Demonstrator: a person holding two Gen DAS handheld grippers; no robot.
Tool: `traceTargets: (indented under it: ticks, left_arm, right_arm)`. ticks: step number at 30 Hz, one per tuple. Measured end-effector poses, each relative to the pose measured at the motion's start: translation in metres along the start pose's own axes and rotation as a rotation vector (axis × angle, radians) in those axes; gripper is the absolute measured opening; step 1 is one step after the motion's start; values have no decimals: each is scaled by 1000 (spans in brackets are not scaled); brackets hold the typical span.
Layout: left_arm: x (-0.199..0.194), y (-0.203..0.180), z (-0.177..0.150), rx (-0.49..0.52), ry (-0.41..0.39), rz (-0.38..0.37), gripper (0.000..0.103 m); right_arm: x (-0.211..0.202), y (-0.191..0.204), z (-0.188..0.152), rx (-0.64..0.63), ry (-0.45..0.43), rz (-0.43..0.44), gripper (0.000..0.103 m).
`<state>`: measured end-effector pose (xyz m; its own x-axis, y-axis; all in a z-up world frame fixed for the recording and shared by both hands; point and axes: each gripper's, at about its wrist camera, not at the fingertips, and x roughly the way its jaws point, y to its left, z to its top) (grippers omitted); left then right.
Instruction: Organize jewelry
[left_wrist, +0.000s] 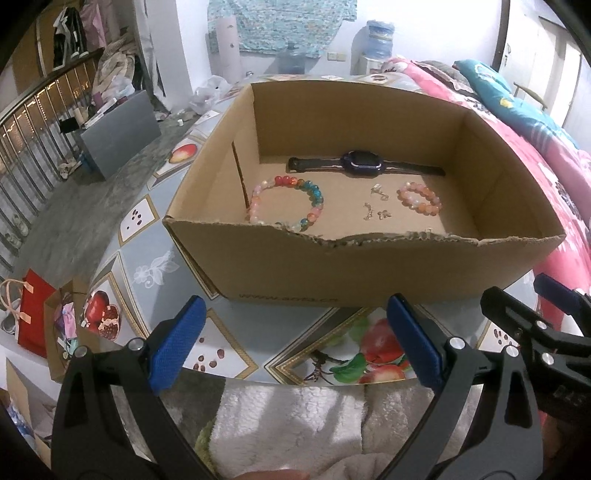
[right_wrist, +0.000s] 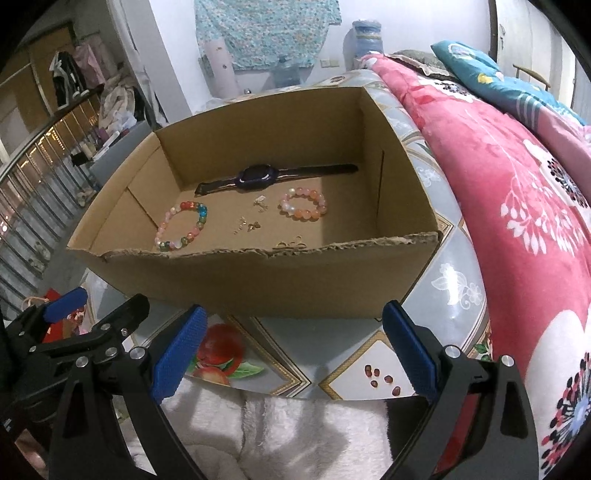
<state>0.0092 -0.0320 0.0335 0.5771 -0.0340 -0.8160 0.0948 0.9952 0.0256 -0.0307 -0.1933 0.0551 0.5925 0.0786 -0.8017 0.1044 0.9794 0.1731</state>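
Here, in the left wrist view, the left gripper (left_wrist: 291, 343) is held wide and empty, low over the near edge of the table (left_wrist: 236, 354), just short of the box (left_wrist: 362, 269). The jewelry is seen laid out on the box floor: a watch (left_wrist: 360, 162) stretched along the far wall, a multicoloured bracelet (left_wrist: 286, 203) to the left, a pink bracelet (left_wrist: 419, 198) to the right, and small earrings (left_wrist: 376, 205) scattered between the two. The pieces are kept apart from one another, so sorting appears largely done. The right gripper (left_wrist: 532, 306) is glimpsed at the right edge.

In the right wrist view, the right gripper (right_wrist: 291, 345) is likewise spread wide with nothing between its pads, drawn back before the box's torn front wall (right_wrist: 258, 280). The same layout is shown, with a few gold rings (right_wrist: 290, 243) lying just behind that wall. Both tools are probably parked clear so that the contents stay undisturbed.
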Motion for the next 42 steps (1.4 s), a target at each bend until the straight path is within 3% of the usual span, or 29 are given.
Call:
traceTargets:
  ticks: [42]
  left_arm:
    - [6,2,0,-6,31,0,95]
  right_arm:
    - [1,-3,-1,-7,15,-16,93]
